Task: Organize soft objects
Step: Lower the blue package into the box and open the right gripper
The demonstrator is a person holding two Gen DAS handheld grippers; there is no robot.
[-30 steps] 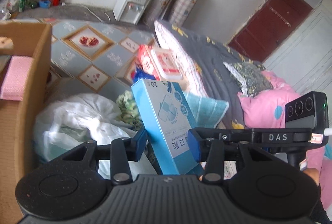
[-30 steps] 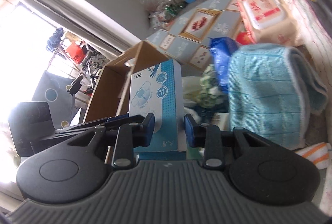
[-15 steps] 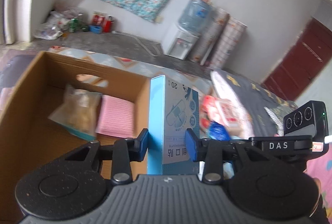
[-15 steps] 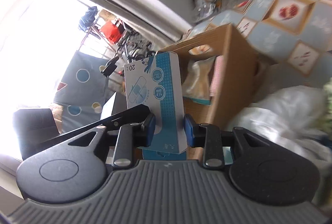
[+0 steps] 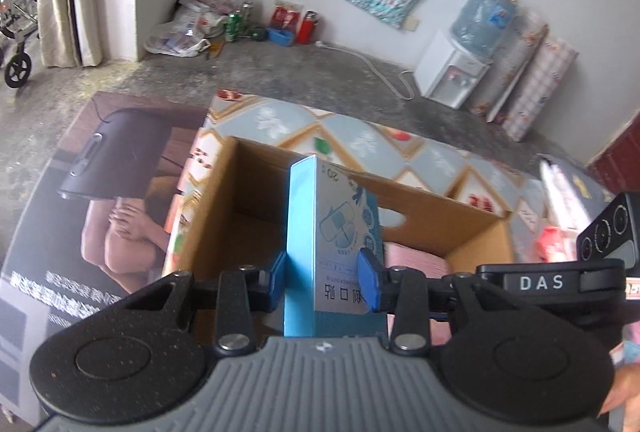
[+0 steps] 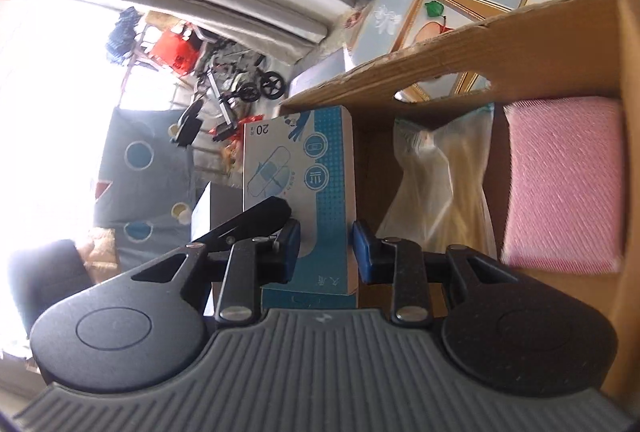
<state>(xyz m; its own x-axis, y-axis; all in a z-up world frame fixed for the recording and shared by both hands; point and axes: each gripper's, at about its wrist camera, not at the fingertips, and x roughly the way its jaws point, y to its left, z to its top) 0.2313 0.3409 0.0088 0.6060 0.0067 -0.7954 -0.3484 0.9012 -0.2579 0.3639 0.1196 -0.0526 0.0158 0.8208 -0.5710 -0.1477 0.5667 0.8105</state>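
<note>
Both grippers are shut on one blue and white box (image 5: 332,252) and hold it upright over the open cardboard carton (image 5: 432,204). My left gripper (image 5: 322,278) clamps its lower part; the right gripper's black body (image 5: 560,276) reaches in from the right. In the right wrist view my right gripper (image 6: 326,246) squeezes the same box (image 6: 300,188), with the left gripper's finger beside it. Inside the carton (image 6: 440,48) lie a clear bag of pale stuff (image 6: 436,192) and a pink cloth (image 6: 560,180).
The carton stands on a patterned mat (image 5: 360,140). A dark printed sheet (image 5: 100,216) lies to its left. A water dispenser (image 5: 452,72), rolled mats (image 5: 532,72) and bags (image 5: 188,32) line the far wall. A wheeled frame (image 6: 244,80) stands by the bright doorway.
Both grippers carried the box from the pile of soft things by the bed leftward to above the carton. The box now hangs over the carton's open inside.
</note>
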